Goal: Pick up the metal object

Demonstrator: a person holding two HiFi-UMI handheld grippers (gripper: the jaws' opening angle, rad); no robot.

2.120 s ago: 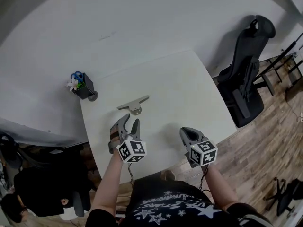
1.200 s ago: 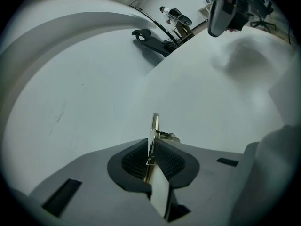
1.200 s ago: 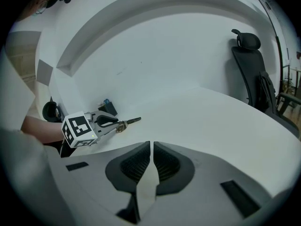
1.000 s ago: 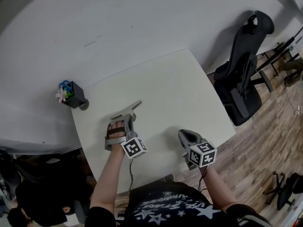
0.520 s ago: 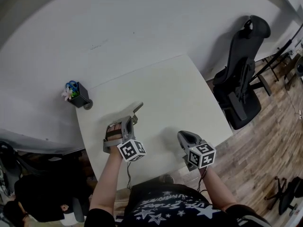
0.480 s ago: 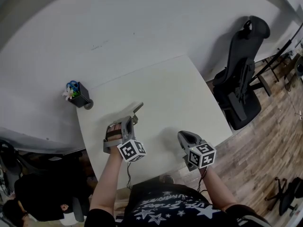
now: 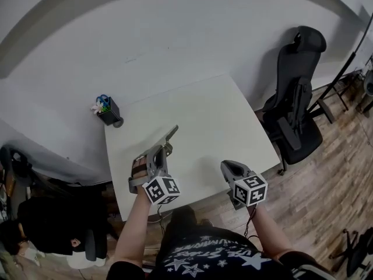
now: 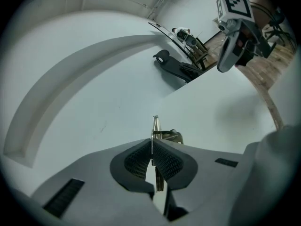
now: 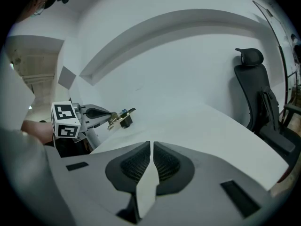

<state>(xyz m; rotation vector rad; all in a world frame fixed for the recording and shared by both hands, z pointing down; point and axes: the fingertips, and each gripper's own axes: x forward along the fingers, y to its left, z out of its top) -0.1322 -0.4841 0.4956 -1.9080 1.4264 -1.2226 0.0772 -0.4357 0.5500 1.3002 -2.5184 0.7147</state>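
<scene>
The metal object (image 7: 168, 139), a flat grey bracket with a small block on it, is clamped in my left gripper (image 7: 161, 151) and tilts up off the white table (image 7: 221, 115). In the left gripper view the plate (image 8: 155, 125) shows edge-on between the pressed pads, with my left gripper (image 8: 152, 143) shut on it. From the right gripper view the bracket (image 9: 115, 116) sticks out of the left gripper (image 9: 96, 113) above the tabletop. My right gripper (image 7: 229, 165) hovers over the table's near right edge, shut with nothing in it (image 9: 151, 146).
A black pen holder (image 7: 108, 113) with scissors and a flower stands at the table's far left corner. A black office chair (image 7: 297, 98) stands right of the table on the wooden floor. A white wall runs behind the table.
My left gripper reached forward to the metal object lying on the table, shut on it and tilted it up off the surface. The right gripper stayed in place.
</scene>
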